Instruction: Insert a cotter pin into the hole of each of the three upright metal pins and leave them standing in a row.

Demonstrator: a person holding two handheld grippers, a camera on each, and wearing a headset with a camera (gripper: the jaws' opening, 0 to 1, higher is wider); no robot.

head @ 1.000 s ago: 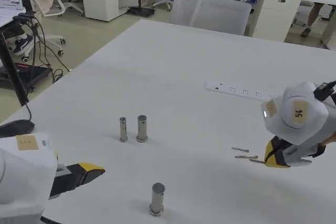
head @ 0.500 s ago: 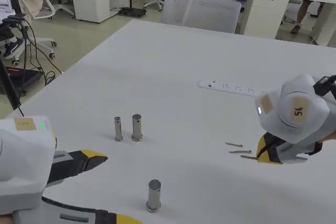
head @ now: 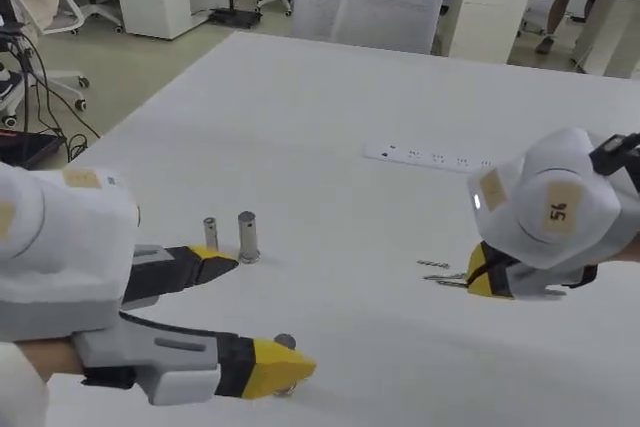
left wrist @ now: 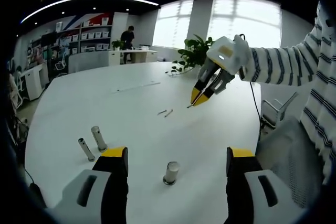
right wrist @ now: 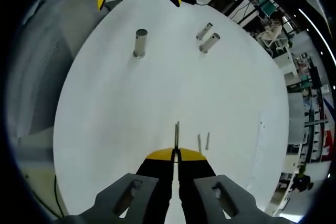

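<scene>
Near the table's (head: 330, 107) front edge, the left gripper (left wrist: 176, 156) spreads its jaws wide, and its own view shows the lone upright metal pin (left wrist: 170, 172) whole, just ahead between the tips, where the head view half hides it behind a jaw. A pair of pins (left wrist: 98, 138) stands close together, further in. The right gripper view shows the right gripper (right wrist: 177, 153) clamped on one cotter pin (right wrist: 177, 132), two loose cotter pins (right wrist: 199, 141) near it, bare tabletop between both groups and a power strip (head: 430, 158) further back.
</scene>
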